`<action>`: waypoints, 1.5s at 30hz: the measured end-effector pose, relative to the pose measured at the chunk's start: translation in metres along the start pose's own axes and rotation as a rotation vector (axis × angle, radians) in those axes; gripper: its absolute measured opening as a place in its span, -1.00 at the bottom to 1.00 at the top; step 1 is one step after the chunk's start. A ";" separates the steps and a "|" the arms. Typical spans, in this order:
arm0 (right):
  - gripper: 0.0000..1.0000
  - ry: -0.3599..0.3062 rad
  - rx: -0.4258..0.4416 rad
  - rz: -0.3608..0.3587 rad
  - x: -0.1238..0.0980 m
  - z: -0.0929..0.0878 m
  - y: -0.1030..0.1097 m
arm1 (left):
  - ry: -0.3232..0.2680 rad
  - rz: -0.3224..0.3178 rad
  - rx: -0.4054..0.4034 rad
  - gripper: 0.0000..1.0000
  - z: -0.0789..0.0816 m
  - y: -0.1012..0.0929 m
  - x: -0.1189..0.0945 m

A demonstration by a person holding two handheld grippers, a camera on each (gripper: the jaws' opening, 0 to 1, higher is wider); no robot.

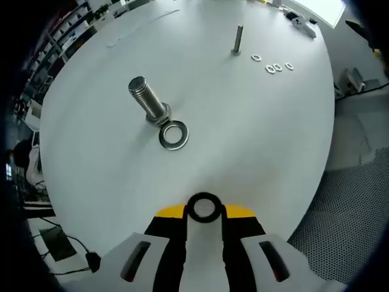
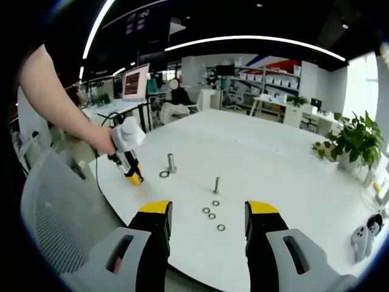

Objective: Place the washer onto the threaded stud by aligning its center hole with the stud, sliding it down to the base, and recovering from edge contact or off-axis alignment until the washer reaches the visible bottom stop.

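A large threaded stud (image 1: pixel 148 100) stands on the round white table (image 1: pixel 243 134), tilted in this fisheye view. A big steel washer (image 1: pixel 174 135) lies flat beside its base, touching it. My left gripper (image 1: pixel 203 210) is shut on a dark washer (image 1: pixel 203 207) held upright at its yellow tips, short of the stud. From the right gripper view, the left gripper (image 2: pixel 132 176) hovers left of the stud (image 2: pixel 172 163) and the flat washer (image 2: pixel 164 174). My right gripper (image 2: pixel 208 210) is open and holds nothing, back at the table's near edge.
A thin small stud (image 1: pixel 237 39) (image 2: pixel 216 184) stands farther along, with several small washers (image 1: pixel 271 66) (image 2: pixel 212 214) beside it. A potted plant (image 2: pixel 358 143) and a controller (image 2: pixel 364 234) sit at the right. A mesh chair (image 2: pixel 55 213) stands near the person's arm (image 2: pixel 61 103).
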State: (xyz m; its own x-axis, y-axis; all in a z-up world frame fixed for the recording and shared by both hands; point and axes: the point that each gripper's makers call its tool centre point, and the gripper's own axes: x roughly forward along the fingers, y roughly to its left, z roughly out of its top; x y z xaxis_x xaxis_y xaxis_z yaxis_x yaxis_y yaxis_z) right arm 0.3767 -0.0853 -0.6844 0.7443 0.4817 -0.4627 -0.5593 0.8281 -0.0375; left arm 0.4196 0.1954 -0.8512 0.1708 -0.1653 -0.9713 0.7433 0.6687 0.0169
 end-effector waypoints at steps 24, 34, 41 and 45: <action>-0.01 -0.001 -0.001 -0.006 -0.001 0.000 -0.001 | -0.173 0.064 0.039 -0.62 0.076 0.032 -0.043; -0.01 0.001 -0.003 -0.005 0.000 0.000 -0.001 | -0.182 0.079 0.039 -0.62 0.104 0.050 -0.042; -0.01 0.003 0.000 -0.012 -0.001 -0.001 -0.003 | -0.162 0.078 0.051 -0.62 0.109 0.054 -0.037; -0.01 0.004 -0.001 -0.013 -0.001 -0.001 -0.003 | -0.137 0.072 0.079 -0.62 0.109 0.055 -0.034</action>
State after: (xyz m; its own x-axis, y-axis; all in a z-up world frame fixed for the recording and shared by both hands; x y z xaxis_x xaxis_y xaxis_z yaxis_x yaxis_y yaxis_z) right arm 0.3774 -0.0884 -0.6850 0.7501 0.4694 -0.4658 -0.5498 0.8341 -0.0450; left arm 0.5254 0.1590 -0.7911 0.3085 -0.2201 -0.9254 0.7736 0.6242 0.1094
